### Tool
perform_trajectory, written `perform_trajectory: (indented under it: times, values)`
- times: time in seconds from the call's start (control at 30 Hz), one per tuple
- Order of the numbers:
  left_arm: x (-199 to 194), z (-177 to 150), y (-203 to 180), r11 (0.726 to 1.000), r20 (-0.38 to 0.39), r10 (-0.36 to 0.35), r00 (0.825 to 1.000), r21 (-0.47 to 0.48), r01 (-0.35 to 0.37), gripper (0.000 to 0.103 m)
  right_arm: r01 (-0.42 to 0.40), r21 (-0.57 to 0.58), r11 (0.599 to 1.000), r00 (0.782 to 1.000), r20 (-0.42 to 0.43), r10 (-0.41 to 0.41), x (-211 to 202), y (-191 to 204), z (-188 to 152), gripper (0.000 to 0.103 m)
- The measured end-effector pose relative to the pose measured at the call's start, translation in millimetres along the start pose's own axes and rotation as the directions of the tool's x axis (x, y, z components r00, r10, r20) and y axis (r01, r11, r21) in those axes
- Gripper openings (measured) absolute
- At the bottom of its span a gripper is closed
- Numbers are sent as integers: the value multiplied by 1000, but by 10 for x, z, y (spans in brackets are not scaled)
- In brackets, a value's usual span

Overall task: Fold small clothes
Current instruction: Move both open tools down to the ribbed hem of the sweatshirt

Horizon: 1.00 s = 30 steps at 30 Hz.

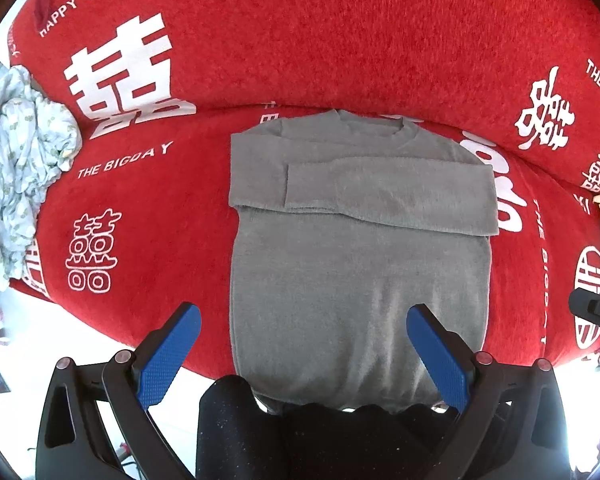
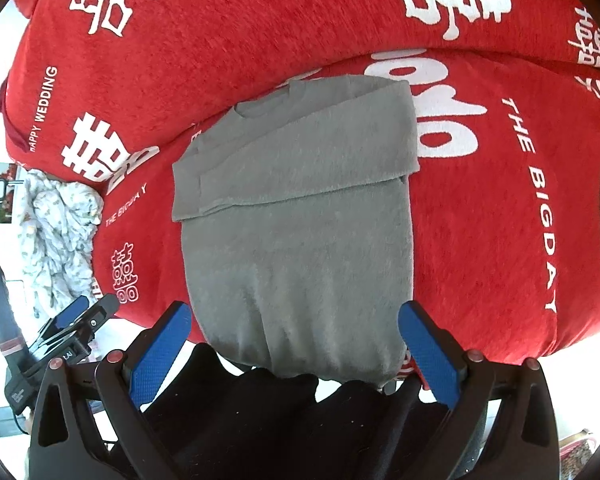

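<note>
A small grey sweater lies flat on a red sofa cover, collar towards the backrest, both sleeves folded across its chest. Its hem hangs over the seat's front edge. My left gripper is open above the hem, blue pads on either side of the lower left part, holding nothing. In the right wrist view the same sweater fills the middle, and my right gripper is open over the hem with nothing between its fingers. The left gripper shows at the lower left there.
A crumpled white patterned cloth lies at the sofa's left end, also seen as the cloth in the right view. A person's dark trouser legs stand against the seat front. The red backrest rises behind the sweater.
</note>
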<state>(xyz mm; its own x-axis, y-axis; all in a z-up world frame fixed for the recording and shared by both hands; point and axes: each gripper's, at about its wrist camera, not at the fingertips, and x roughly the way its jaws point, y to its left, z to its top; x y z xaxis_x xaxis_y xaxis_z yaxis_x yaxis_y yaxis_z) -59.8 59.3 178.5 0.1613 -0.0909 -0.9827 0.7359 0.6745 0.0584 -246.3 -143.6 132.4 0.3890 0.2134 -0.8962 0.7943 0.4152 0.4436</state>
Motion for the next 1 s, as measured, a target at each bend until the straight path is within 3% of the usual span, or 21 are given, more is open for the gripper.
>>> perform_trajectory:
  times: [0.53,1.0]
  values:
    - [27,-376,242,992,-35,31,999,-125,-35,103,-49,39,998,997,-60,51,85,-174,-5,103]
    - [420,-841,588,997,-94,-14,995,-78,7,103,-27,121,992,998,-53,33,346,-222,-605,103]
